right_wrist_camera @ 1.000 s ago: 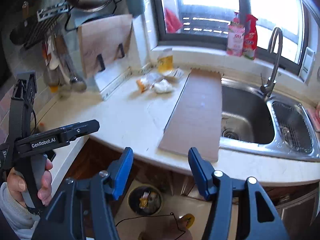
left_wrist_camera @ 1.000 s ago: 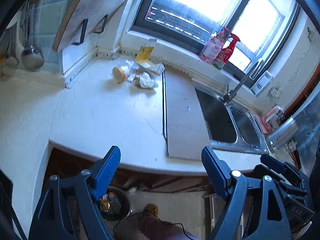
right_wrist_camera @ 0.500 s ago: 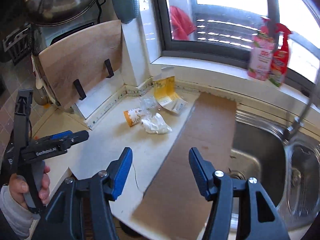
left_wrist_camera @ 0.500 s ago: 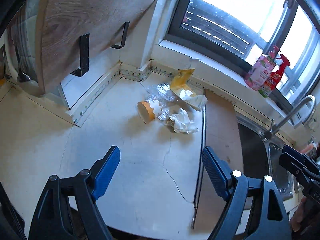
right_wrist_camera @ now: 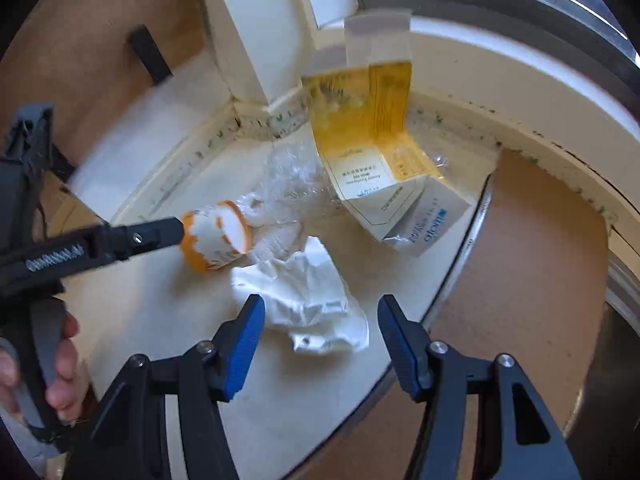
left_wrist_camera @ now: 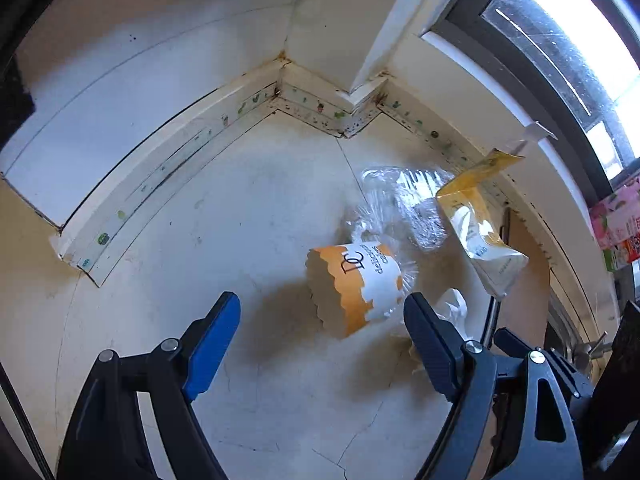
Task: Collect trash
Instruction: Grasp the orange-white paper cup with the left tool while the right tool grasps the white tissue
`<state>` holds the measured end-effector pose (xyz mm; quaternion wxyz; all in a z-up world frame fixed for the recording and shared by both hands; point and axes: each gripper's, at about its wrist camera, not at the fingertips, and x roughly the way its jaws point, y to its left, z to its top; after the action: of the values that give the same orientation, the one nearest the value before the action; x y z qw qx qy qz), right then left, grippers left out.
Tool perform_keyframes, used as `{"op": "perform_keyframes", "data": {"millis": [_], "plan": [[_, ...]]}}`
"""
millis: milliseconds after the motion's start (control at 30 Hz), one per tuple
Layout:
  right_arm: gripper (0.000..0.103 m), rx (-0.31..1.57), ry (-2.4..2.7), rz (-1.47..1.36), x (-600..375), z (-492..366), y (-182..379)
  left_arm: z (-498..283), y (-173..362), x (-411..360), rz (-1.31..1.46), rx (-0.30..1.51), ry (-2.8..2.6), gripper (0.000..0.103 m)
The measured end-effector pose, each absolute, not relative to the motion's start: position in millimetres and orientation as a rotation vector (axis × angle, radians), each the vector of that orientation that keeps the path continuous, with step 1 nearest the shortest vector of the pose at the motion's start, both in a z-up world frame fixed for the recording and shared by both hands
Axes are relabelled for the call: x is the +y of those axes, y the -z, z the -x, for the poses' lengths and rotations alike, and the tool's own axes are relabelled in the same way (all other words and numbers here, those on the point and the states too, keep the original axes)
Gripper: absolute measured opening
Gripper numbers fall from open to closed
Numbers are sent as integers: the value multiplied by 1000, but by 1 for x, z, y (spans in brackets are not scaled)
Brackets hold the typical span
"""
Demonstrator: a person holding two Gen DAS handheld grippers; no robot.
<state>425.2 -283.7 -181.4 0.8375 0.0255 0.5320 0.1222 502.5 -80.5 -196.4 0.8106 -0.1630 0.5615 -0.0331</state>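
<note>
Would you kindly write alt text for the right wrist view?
The open right gripper hovers over a crumpled white tissue on a pale countertop. Beyond lie an orange-and-white paper cup on its side, clear plastic wrap and an opened yellow carton; the left gripper nears the cup.

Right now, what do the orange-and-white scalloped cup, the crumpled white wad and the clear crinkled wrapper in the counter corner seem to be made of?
Orange-and-white scalloped cup: probably paper or thin card, matte, with printed lettering and a cut wavy rim.
Crumpled white wad: looks like tissue or paper napkin, with soft matte folds and no shine.
Clear crinkled wrapper: thin plastic film, see-through, glossy glints on sharp creases.
</note>
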Motion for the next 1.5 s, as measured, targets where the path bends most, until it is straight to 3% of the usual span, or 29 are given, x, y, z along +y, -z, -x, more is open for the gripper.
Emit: {"op": "perform_keyframes", "data": {"millis": [200,300,333,367,400,533,967,1300,1367,1500], "plan": [[57,1153,-303,-37,-272,-434,211,-525,214,-93,336,1239,40,86],[39,1136,-298,-10,-271,-432,212,-534,218,-99,355,1242,24,88],[23,1129,-302,-20,-273,-431,211,-538,220,-101,356,1247,15,88],[18,1142,-311,-33,-274,-431,211,-541,222,-103,354,1253,6,88],[6,1151,-320,-56,-277,-431,212,-545,225,-106,353,1258,-1,88],[2,1126,-335,-90,-284,-422,201,-549,232,-109,381,1261,1,88],[1,1091,-379,-197,-313,-396,176,-552,222,-103,361,1211,-7,86],[5,1160,-385,-162,-312,-399,192,-578,211,-85,306,1170,-86,86],[8,1177,-388,-158,-312,-400,194,-584,208,-83,296,1153,-106,86],[32,1183,-401,-145,-310,-393,194,-594,202,-86,209,1098,-159,86]]}}
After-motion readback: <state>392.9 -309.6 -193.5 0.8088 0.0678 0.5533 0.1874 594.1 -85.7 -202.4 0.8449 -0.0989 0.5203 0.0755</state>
